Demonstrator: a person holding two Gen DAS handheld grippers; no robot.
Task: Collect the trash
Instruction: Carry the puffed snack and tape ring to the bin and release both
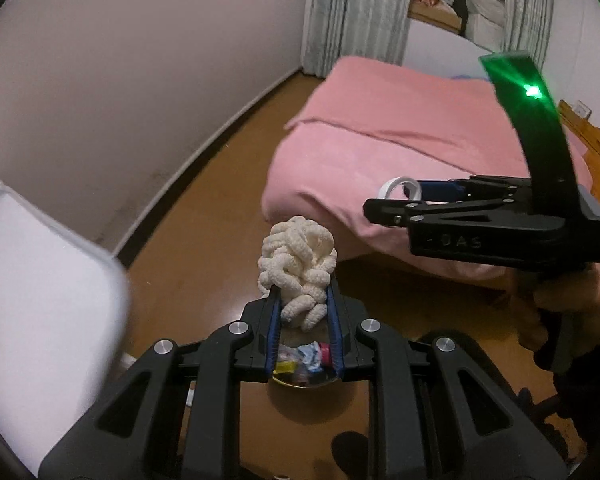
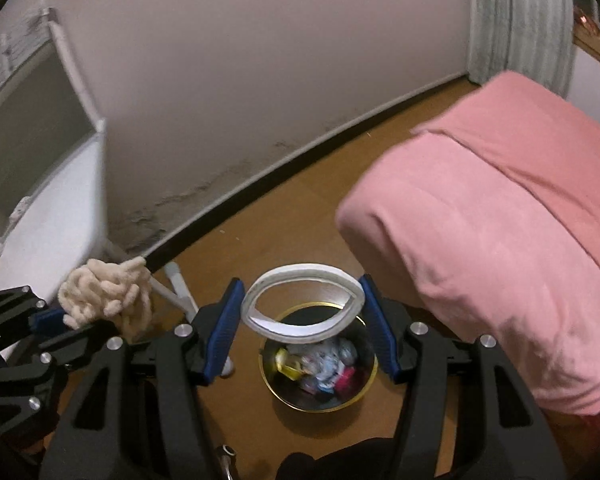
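- Landmark: round bin [image 2: 320, 364], dark inside with a gold rim, standing on the brown floor [image 2: 284, 216] just beside the pink-covered bed [image 2: 500, 216].
- Bin already holds a layer of crumpled wrappers [image 2: 320, 364], several colours; so part of the collecting looks done.
- Right gripper [image 2: 302, 308] is above the bin, almost directly over its mouth. Fingers clamped on a white ring of tape or band [image 2: 300, 300], squeezed to an oval between the blue pads [image 2: 224, 328].
- Left gripper [image 1: 302, 312] is also above the bin, off to the side away from the bed. Fingers closed on a cream tangle of chunky cord [image 1: 298, 268], most of it bulging out past the fingertips.
- Judgement: both pieces are lifted and carried but not yet dropped; releasing them into the bin is what remains, the ring being the better lined up.
- Hard to tell: what the cream tangle really is; what the wrappers are; how full the bin is, since the ring and fingers cover part of it.
- Whether more trash lies elsewhere in the room cannot be told. White furniture [image 2: 48, 184] near the wall is blurred and cut off.
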